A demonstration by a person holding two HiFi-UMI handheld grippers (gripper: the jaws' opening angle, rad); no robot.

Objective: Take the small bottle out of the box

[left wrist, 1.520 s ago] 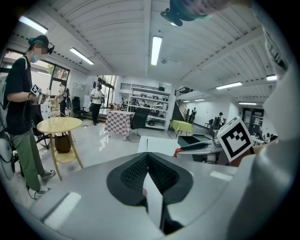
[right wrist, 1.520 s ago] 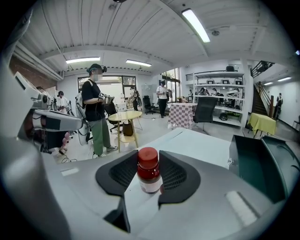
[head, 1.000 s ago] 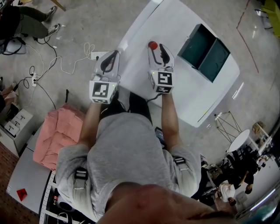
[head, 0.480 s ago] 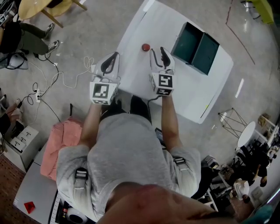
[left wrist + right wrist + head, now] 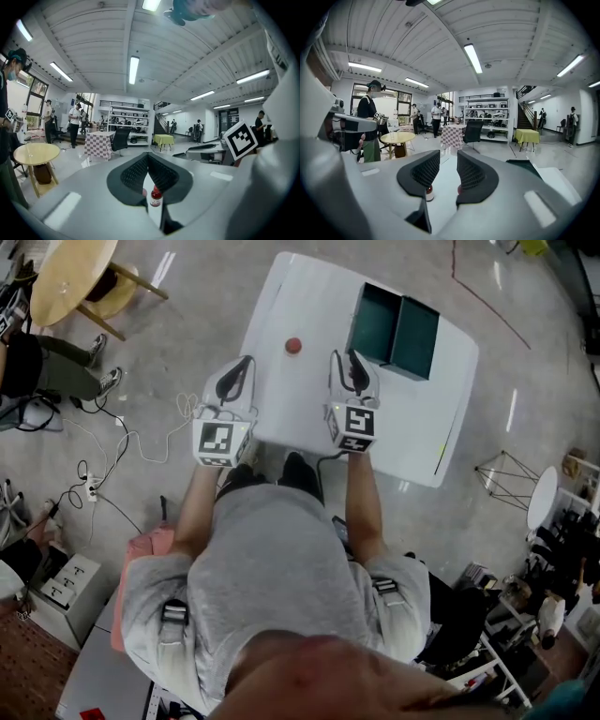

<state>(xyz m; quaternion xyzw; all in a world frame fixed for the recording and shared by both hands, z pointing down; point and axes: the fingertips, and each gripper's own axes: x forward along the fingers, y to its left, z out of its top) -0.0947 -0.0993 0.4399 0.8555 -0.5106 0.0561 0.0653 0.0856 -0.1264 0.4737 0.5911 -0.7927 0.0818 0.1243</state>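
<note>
The small bottle, red with a white label, stands upright on the white table, left of the open dark green box. My left gripper hangs over the table's near left edge, its jaws shut with nothing in them. In the left gripper view the bottle shows far beyond the left gripper. My right gripper is open near the box's front; its jaws have just been closing, with nothing between them. The right gripper view has the bottle beyond the right gripper and the box to the right.
On the floor to the left are a round yellow table, a seated person, cables and a pink cloth. Several people stand around the hall. A wire stand is at the right.
Both grippers have risen and drawn back from the table. The bottle, earlier right at the right gripper's tips, now stands apart from them. The right jaws have narrowed.
</note>
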